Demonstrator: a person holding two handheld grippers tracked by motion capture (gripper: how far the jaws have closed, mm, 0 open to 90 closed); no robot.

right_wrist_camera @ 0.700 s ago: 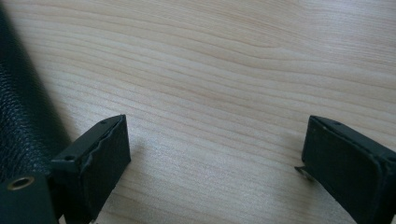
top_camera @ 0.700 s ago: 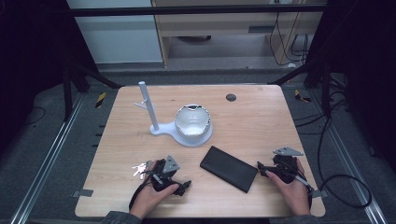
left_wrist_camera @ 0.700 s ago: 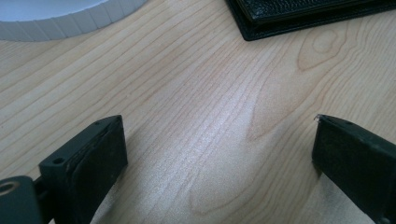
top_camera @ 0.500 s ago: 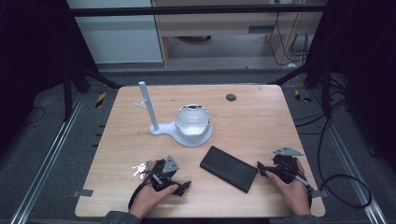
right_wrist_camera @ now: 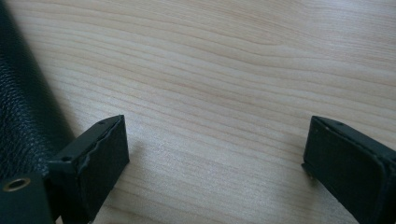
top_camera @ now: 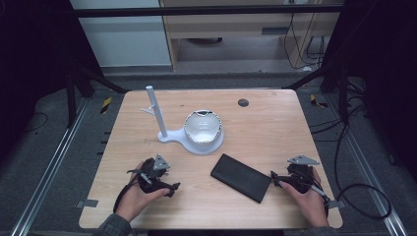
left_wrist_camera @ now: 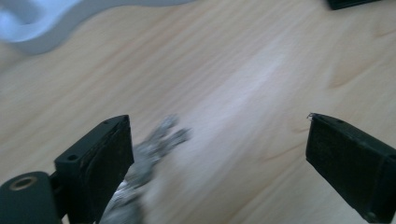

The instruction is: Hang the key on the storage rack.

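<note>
Little has shifted since the earlier high views: both hands rest near the surface's near edge as before, and the left gripper point(top_camera: 156, 178) sits in much the same spot by the near-left corner, though the small silvery object seen beside it then is now hidden from above. In the left gripper view that silvery, crumpled-looking piece point(left_wrist_camera: 149, 158) lies on the wood just beside the left-hand jaw, blurred, with the jaws standing wide apart and nothing between them. The right gripper point(top_camera: 290, 180), near the near-right corner, also has its jaws apart; its own view shows bare wood between them and the black textured case point(right_wrist_camera: 21, 112) touching or just beside one jaw. From above, the case point(top_camera: 241, 177) lies flat and skewed between the two hands. My judgement is that the work is at the approach stage: the left gripper is lining up on the silvery piece, and the next move calls for sliding sideways to centre it between the jaws before closing. Farther back, toward the middle, stand a white stand with an upright post point(top_camera: 156, 112) and a white bowl point(top_camera: 202, 128) on its base; a dark round mark point(top_camera: 243, 103) sits near the far edge. Around the pale wooden surface point(top_camera: 275, 128) are dark floor, metal rails and cables.
</note>
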